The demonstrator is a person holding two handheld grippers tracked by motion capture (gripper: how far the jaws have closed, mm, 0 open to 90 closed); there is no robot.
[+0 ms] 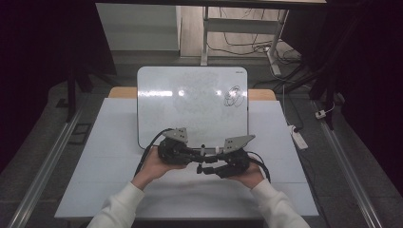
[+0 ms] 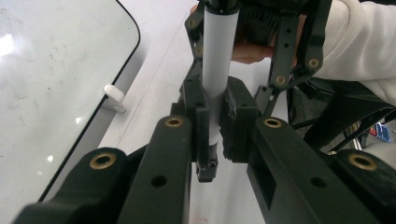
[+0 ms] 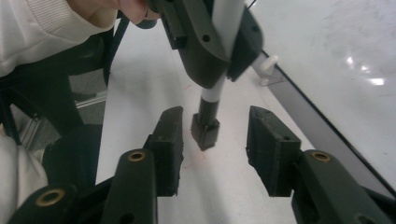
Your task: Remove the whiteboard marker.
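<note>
A white marker (image 2: 217, 56) with black ends lies clamped between the pads of my left gripper (image 2: 217, 126), which is shut on its barrel. In the high view both grippers meet nose to nose over the table's near middle, the left gripper (image 1: 192, 153) at left and the right gripper (image 1: 204, 168) at right. The marker's black end (image 3: 205, 126) points into the gap of my right gripper (image 3: 215, 140). Those jaws stand open on either side of it, and neither pad touches it.
A whiteboard (image 1: 190, 102) lies flat on the pale table (image 1: 109, 156) just beyond the grippers, with a black scribble (image 1: 233, 95) near its far right corner. A small white clip (image 2: 114, 95) sticks out at its near edge. Cables trail from both grippers.
</note>
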